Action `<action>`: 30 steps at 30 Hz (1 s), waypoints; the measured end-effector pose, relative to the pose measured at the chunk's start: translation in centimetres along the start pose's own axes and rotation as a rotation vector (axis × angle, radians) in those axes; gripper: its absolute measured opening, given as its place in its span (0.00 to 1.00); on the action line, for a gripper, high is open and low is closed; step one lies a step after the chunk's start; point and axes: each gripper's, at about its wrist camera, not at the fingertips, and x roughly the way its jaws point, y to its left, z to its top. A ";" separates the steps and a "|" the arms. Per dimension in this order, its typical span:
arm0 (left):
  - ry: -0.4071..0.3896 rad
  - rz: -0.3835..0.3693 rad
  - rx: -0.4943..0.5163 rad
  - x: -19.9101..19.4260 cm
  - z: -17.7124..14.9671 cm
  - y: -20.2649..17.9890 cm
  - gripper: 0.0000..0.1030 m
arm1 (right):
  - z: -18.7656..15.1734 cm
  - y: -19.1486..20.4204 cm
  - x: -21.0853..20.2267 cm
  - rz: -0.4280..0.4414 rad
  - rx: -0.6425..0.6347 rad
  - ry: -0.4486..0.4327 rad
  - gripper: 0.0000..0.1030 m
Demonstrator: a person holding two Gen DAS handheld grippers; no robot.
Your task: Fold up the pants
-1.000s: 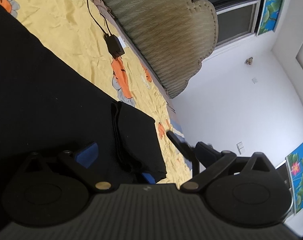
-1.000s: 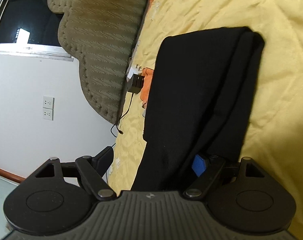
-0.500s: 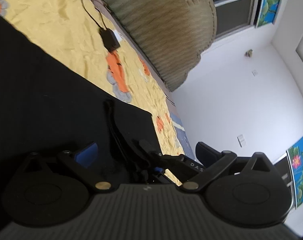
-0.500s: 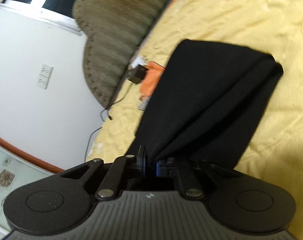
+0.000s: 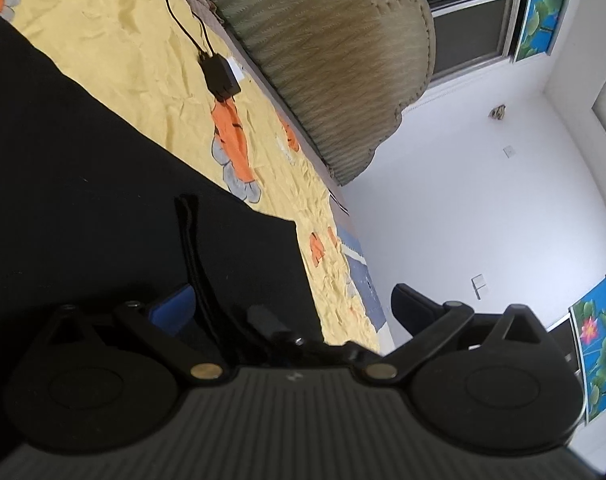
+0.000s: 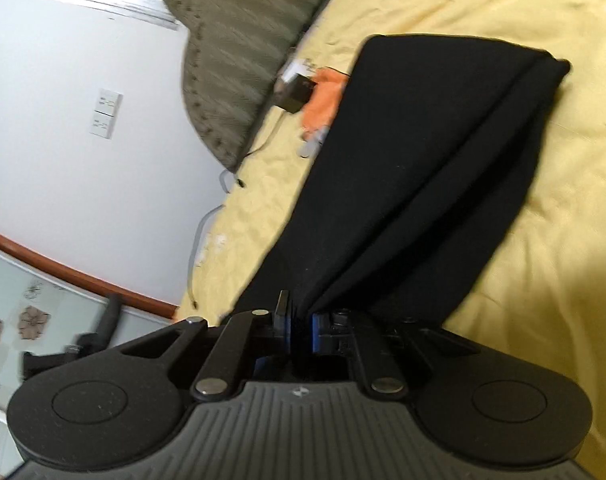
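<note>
Now the right gripper (image 6: 301, 326) has snapped its blue-padded jaws together on the near edge of the black fabric pants (image 6: 423, 168), which a second ago sat loose between them — the cloth pulls up into a taut ridge from the crumpled yellow bedsheet (image 6: 523, 320) where the rest lies flat. The left gripper (image 5: 291, 300) has its jaws wide apart, straddling the pants' corner without pinching — likely its grab comes before any fold can lift.
</note>
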 end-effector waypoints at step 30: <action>-0.091 0.025 0.032 -5.0 -1.1 0.6 1.00 | -0.3 2.3 -4.2 -0.072 -0.211 0.091 0.40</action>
